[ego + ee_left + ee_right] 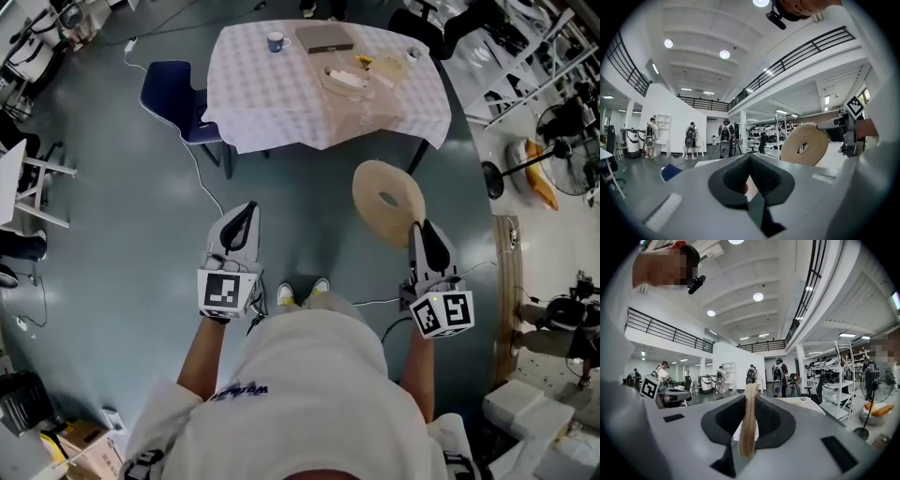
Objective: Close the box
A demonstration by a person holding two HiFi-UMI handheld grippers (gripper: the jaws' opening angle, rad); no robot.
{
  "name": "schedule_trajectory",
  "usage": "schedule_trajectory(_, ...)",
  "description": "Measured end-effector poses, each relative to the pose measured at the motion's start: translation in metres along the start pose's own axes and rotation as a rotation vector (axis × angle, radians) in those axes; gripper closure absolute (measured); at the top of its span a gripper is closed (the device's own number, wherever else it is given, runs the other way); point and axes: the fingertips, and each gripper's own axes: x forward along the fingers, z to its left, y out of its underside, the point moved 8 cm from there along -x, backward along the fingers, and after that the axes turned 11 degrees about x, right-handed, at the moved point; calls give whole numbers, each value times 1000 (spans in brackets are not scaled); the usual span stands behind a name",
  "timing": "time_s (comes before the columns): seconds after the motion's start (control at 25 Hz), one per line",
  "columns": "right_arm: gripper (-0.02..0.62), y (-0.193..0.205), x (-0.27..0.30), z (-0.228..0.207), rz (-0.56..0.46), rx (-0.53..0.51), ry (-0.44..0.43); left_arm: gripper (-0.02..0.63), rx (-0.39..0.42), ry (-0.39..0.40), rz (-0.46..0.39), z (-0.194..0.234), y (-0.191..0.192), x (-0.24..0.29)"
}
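A person in a pale shirt (314, 394) is standing on the grey floor (112, 234), facing a table (272, 94) that is wearing a checked cloth, with a blue chair (173, 94) sitting at its left edge. The right gripper (419, 230) is holding a round woven disc (386, 202) out over the floor, short of the table. Its fingers (771, 420) are pressing on the disc's rim, which is showing edge-on between them. The left gripper (242, 220) is pointing forward beside it, fingers (736, 180) drawn together on nothing. The box (325, 37) – flat and brown – is lying on the table's far side, well apart from both grippers, with a mug (276, 41) sitting just to its left.
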Motion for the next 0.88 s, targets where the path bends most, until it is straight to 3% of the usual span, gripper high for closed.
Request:
schedule_trajectory(0.36,528,2,-13,6,-12,-15,115,604,-2,31,-33,4,-6,-7)
schedule_trajectory(0.88,528,20,-33,14,7,-1,155,603,-15,96,-29,-8,2,-8)
